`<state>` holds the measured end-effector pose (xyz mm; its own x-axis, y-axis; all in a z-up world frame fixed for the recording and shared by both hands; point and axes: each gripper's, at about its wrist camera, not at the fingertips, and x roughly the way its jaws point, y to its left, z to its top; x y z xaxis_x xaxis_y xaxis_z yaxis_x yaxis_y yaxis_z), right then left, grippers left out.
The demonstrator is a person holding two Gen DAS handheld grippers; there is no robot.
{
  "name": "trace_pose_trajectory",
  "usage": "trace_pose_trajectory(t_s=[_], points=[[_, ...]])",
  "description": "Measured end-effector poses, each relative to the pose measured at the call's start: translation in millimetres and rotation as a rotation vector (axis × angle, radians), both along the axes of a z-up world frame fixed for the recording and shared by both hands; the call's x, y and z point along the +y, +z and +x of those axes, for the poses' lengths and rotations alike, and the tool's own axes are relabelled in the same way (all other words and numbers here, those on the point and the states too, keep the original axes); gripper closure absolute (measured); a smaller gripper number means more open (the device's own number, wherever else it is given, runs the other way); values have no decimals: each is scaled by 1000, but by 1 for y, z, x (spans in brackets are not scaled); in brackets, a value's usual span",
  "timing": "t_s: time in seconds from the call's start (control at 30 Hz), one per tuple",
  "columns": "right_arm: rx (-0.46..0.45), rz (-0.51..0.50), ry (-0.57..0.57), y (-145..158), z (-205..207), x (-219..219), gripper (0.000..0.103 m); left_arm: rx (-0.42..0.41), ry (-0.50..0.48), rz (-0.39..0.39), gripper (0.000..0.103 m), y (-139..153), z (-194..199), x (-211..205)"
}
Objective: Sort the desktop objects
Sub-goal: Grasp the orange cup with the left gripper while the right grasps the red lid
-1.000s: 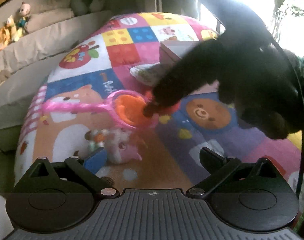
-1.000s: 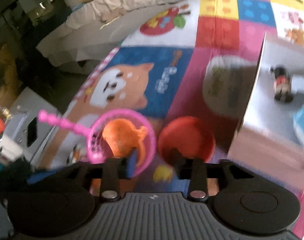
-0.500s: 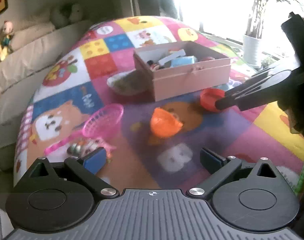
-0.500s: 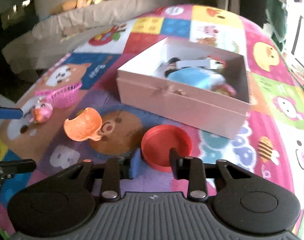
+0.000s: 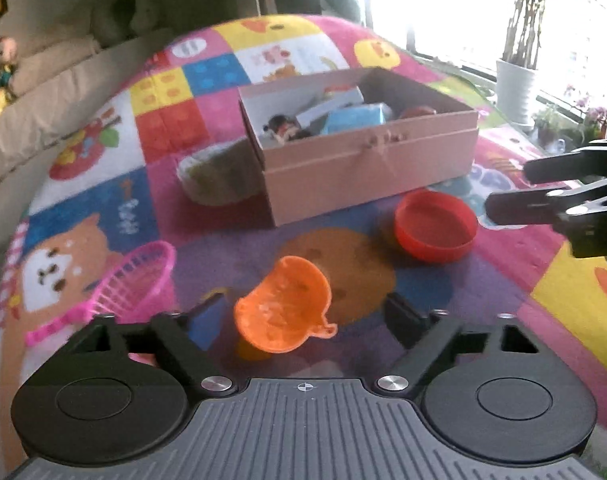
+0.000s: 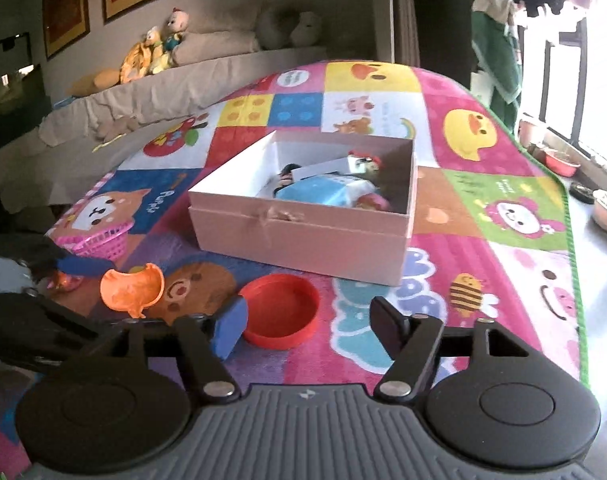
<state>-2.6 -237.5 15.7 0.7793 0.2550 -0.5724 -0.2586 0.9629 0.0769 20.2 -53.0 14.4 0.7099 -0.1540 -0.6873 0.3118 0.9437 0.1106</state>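
An orange toy cup lies tipped on the play mat between the fingers of my left gripper. Its jaws are closing, and the pads stand clear of the cup on both sides. A red round lid lies flat on the mat in front of the pink box. My right gripper is opening around it: the blue left pad is at the lid's rim, the right finger well apart from it. The box holds a blue packet and small dolls.
A pink plastic basket lies left of the orange cup. A woven bowl sits behind the box's left corner. A sofa with plush toys runs along the far left. The mat's green edge and bowls on the floor are at the right.
The orange cup has gone from the pink basket to the mat. My right gripper swung right with the red lid and opened. My left gripper moved up to the cup and narrowed.
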Motion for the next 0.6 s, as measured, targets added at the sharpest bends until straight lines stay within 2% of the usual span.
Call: trace_pose_trajectory(t_s=[0.03,0.1,0.2,0.47,0.6], points=[[-2,-5,-7,0,0,-2,31,4,0,-9,25,-2,2,-1],[2,-13,-18,-1,1,-5,30,4,-7,-20,47,-5,2,-2],[14,-9,-21,-4,4,-4,25,3,-16,-39,54,-4,-4,2],[54,-39,86,-7,19,22,7,65,-105,-42,52,2,-57,21],[107,-23,92,-16,40,31,4,41,-69,-13,45,5,-70,32]])
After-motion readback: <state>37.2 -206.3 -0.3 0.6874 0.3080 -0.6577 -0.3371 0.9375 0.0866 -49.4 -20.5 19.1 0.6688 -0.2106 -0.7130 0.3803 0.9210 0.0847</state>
